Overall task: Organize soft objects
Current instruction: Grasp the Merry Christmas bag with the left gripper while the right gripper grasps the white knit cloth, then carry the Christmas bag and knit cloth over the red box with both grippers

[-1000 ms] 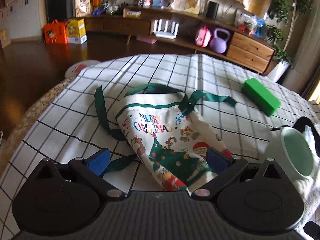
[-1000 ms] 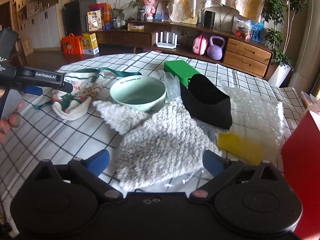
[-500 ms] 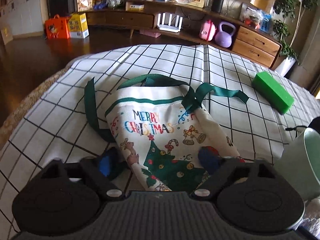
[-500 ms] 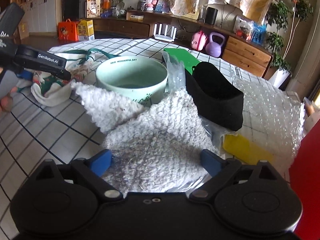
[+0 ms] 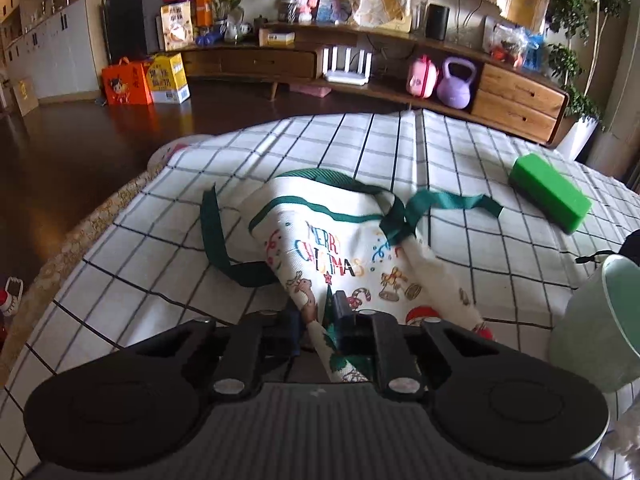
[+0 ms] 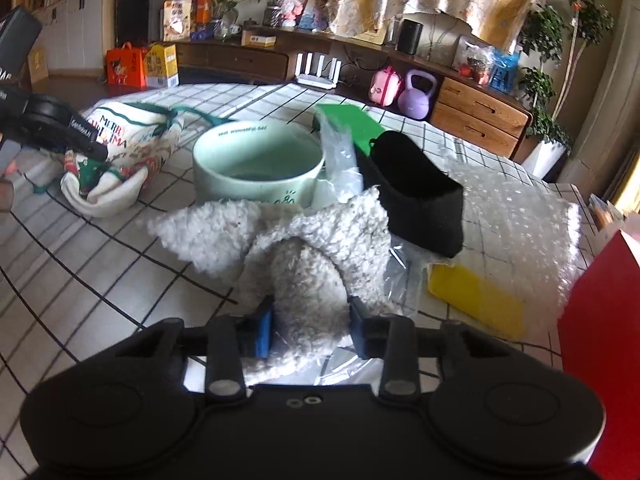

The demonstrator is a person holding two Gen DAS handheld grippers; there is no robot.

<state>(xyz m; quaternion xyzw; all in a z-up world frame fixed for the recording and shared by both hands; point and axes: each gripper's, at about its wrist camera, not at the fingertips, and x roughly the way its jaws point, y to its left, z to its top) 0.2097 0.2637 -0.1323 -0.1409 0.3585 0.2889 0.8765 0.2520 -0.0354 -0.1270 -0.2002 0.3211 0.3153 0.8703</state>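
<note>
A white "Merry Christmas" cloth bag (image 5: 344, 256) with green straps lies on the checked tablecloth. My left gripper (image 5: 320, 320) is shut on its near edge, which is bunched and lifted. The bag also shows at the left of the right wrist view (image 6: 120, 156), with the left gripper (image 6: 86, 140) on it. My right gripper (image 6: 310, 320) is shut on a fluffy white knitted cloth (image 6: 304, 248), pinching up a fold of it in front of the bowl.
A pale green bowl (image 6: 260, 172) stands behind the knitted cloth, also at the right of the left view (image 5: 600, 320). A green block (image 5: 550, 196), black pouch (image 6: 416, 196), bubble wrap (image 6: 516, 216), yellow card (image 6: 476, 304) and red box (image 6: 600, 344) lie around.
Both grippers have closed: the left on the Christmas bag's near edge, the right on the knitted cloth. Both cloths are now bunched and pulled up between the fingers.
</note>
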